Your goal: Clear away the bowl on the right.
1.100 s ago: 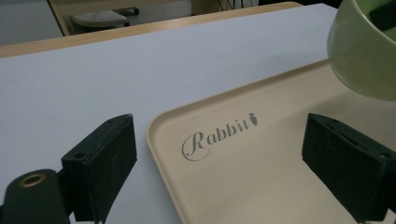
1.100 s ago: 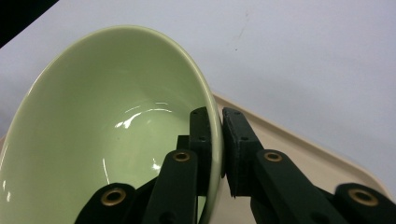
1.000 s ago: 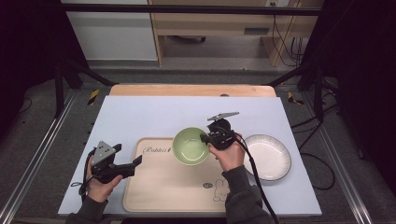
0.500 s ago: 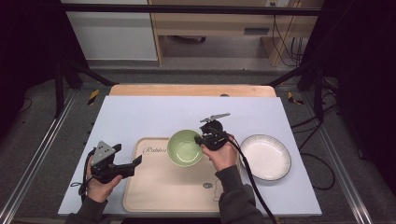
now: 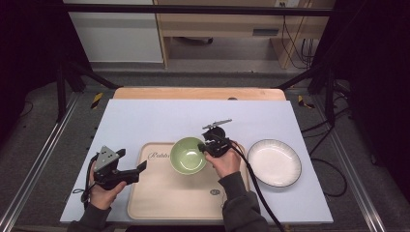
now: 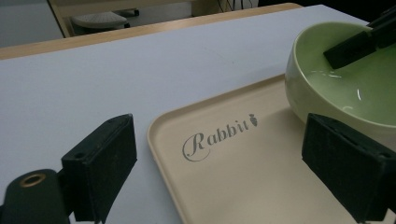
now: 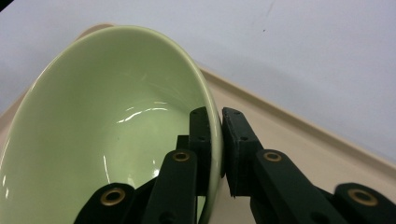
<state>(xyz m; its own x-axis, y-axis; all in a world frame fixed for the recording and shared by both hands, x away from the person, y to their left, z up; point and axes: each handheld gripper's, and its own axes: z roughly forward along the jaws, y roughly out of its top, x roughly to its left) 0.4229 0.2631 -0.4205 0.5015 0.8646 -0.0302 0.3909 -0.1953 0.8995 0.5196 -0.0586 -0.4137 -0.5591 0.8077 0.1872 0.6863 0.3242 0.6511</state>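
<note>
Right hand-held gripper point(image 5: 209, 146), frame centre, clamps the green bowl's point(image 5: 187, 155) rim above the "Rabbit"-lettered tray point(image 5: 159, 203); left hand-held gripper point(image 5: 141, 168) gapes.

Left hand-held gripper point(image 5: 140, 167) held level, jaws wide apart; right hand-held gripper point(image 5: 201, 146) clamped, one jaw either side of a rim.

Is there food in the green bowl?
No, the green bowl is bare and shiny inside, with the right gripper clamped on its rim.
</note>
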